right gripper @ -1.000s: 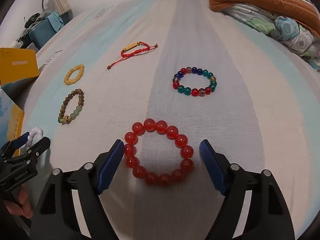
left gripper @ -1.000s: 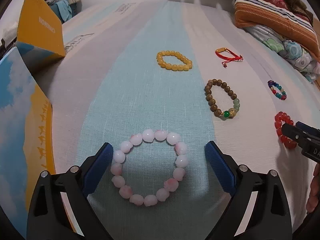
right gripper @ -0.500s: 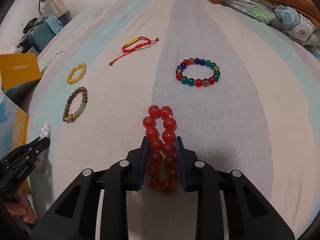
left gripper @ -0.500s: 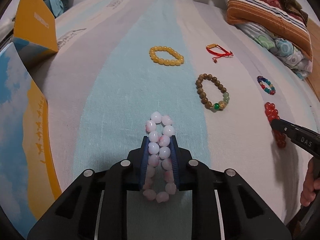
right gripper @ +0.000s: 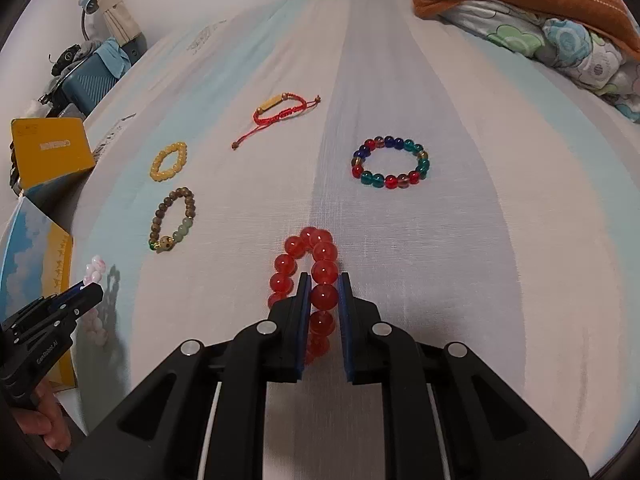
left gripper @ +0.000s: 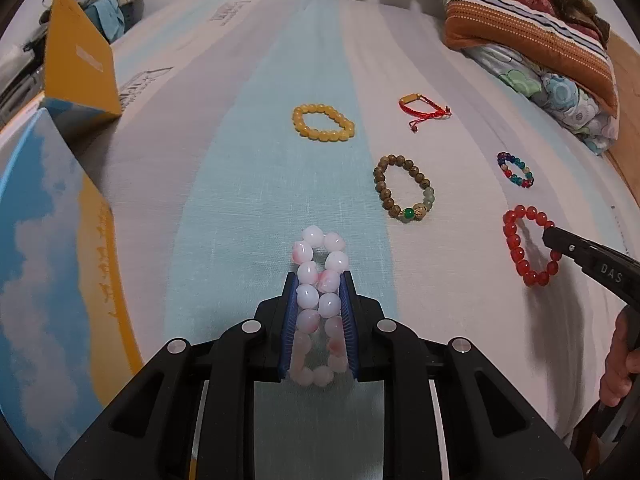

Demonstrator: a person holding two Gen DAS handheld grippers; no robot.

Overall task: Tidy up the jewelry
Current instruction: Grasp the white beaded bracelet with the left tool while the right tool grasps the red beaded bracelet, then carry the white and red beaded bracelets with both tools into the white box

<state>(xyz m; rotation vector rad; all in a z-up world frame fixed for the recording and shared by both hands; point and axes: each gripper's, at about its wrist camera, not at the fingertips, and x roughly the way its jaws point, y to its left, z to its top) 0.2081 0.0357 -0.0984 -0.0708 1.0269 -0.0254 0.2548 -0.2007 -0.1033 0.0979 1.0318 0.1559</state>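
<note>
My left gripper (left gripper: 319, 280) is shut on the pink-and-white bead bracelet (left gripper: 320, 280), squeezed flat between the blue pads and lifted off the bedsheet. My right gripper (right gripper: 323, 280) is shut on one side of the red bead bracelet (right gripper: 316, 264); the other side hangs outside the left pad. In the left wrist view the red bracelet (left gripper: 524, 244) hangs open from the right gripper's tip (left gripper: 554, 238). On the sheet lie a yellow bead bracelet (left gripper: 323, 122), a brown wooden bracelet with green beads (left gripper: 404, 188), a red cord bracelet (left gripper: 422, 106) and a multicolour glass bracelet (right gripper: 390, 162).
A blue-and-yellow box (left gripper: 48, 272) lies at the left edge, with its yellow lid (left gripper: 78, 60) standing behind it. Folded striped and floral bedding (left gripper: 532, 36) is piled at the far right. A suitcase (right gripper: 94, 78) stands beyond the bed's left side.
A second ago both grippers were open around their bracelets. Both closed, then lifted. The red bracelet has slipped so only one strand stays between the right pads.
</note>
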